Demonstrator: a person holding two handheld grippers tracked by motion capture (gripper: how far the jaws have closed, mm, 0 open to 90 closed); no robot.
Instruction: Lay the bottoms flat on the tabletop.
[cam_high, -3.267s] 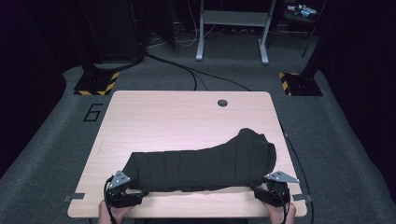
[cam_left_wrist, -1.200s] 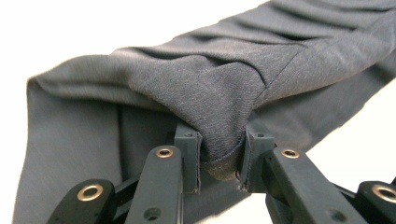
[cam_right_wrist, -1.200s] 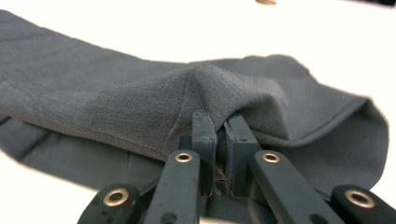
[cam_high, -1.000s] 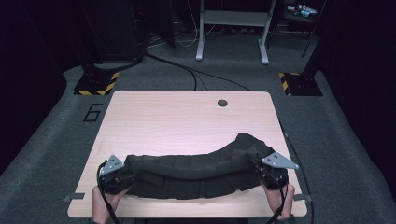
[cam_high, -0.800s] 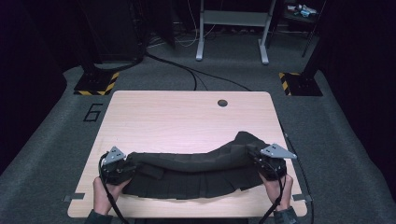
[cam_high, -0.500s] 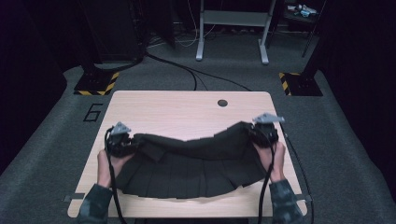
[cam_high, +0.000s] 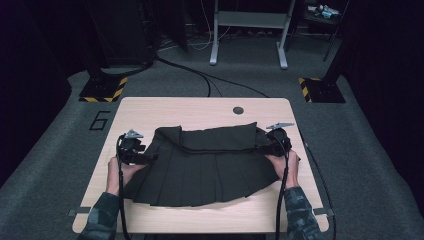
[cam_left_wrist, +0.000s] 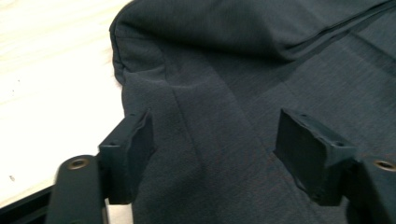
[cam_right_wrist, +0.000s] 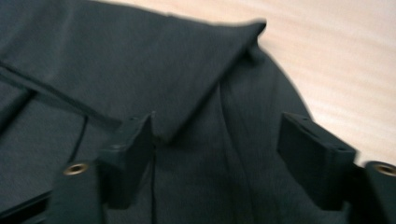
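A black pleated skirt (cam_high: 200, 167) lies spread flat on the wooden table (cam_high: 200, 112), waistband at the far side and hem toward the person. My left gripper (cam_high: 148, 158) rests at the skirt's left edge. Its jaws have just been opening and now stand open (cam_left_wrist: 217, 135) over the cloth (cam_left_wrist: 261, 56), pads clear of it. My right gripper (cam_high: 261, 143) sits at the skirt's upper right corner. Its jaws have also just been opening (cam_right_wrist: 217, 135), and a folded corner of the cloth (cam_right_wrist: 116, 60) lies loose below them.
A round cable hole (cam_high: 238, 110) sits near the table's far edge. Bare wood (cam_left_wrist: 46, 70) borders the skirt on the left and far right (cam_right_wrist: 336, 51). On the floor beyond are cables (cam_high: 210, 80), a grey stand (cam_high: 247, 30) and striped bases (cam_high: 102, 90).
Both hands carried the bunched skirt edge from the near side toward the far side, spreading the skirt out flat. Both grippers then opened and let go of the cloth.
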